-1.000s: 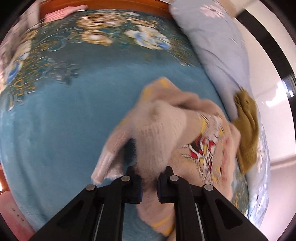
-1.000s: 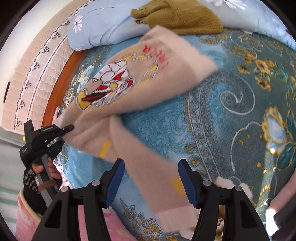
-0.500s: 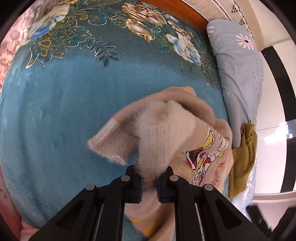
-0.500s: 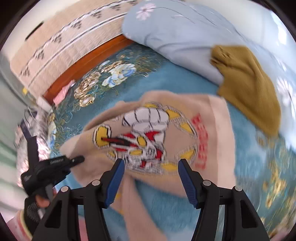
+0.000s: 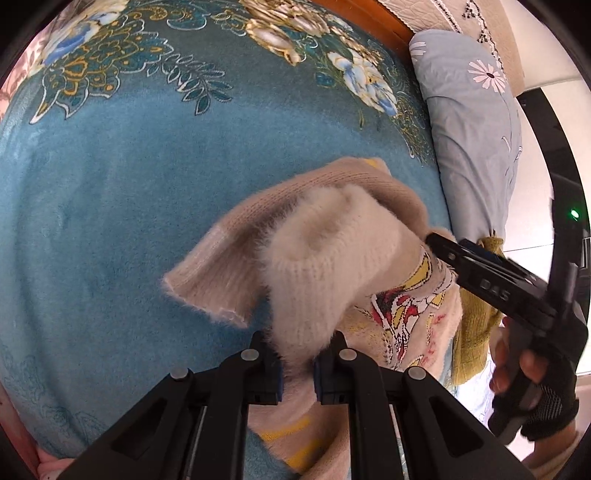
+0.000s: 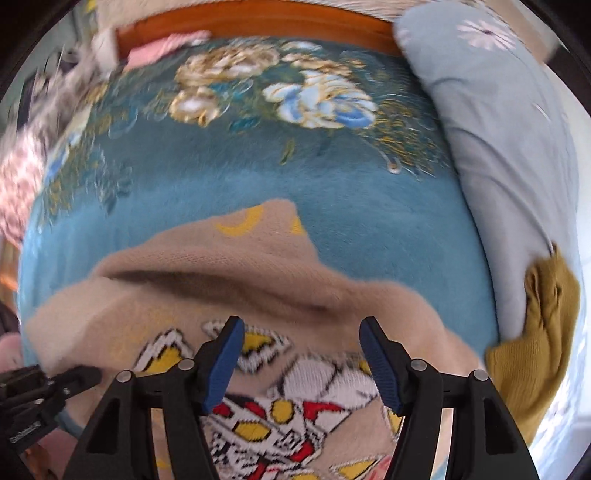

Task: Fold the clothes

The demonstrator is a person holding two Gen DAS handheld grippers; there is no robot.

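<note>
A beige fuzzy sweater point(image 5: 332, 266) with a red, white and yellow cartoon print lies bunched on the blue floral bedspread point(image 5: 110, 206). My left gripper point(image 5: 297, 363) is shut on a thick fold of it, with a sleeve cuff point(image 5: 210, 280) flopping left. In the right wrist view the sweater point(image 6: 229, 280) spreads below my right gripper point(image 6: 301, 360), which is open and hovers over the print point(image 6: 291, 398). The right gripper also shows at the right of the left wrist view point(image 5: 432, 240), touching the sweater's far edge. The left gripper shows at the lower left point(image 6: 88, 374).
A pale blue flowered pillow point(image 5: 476, 122) lies along the right side of the bed. A mustard knit garment point(image 6: 535, 332) rests against it. A wooden headboard point(image 6: 258, 20) and pink cloth point(image 6: 162, 46) are at the far end.
My right gripper has swung down close over the sweater's print and now reaches its far edge. My left gripper keeps its hold; the sweater has settled flatter on the bed.
</note>
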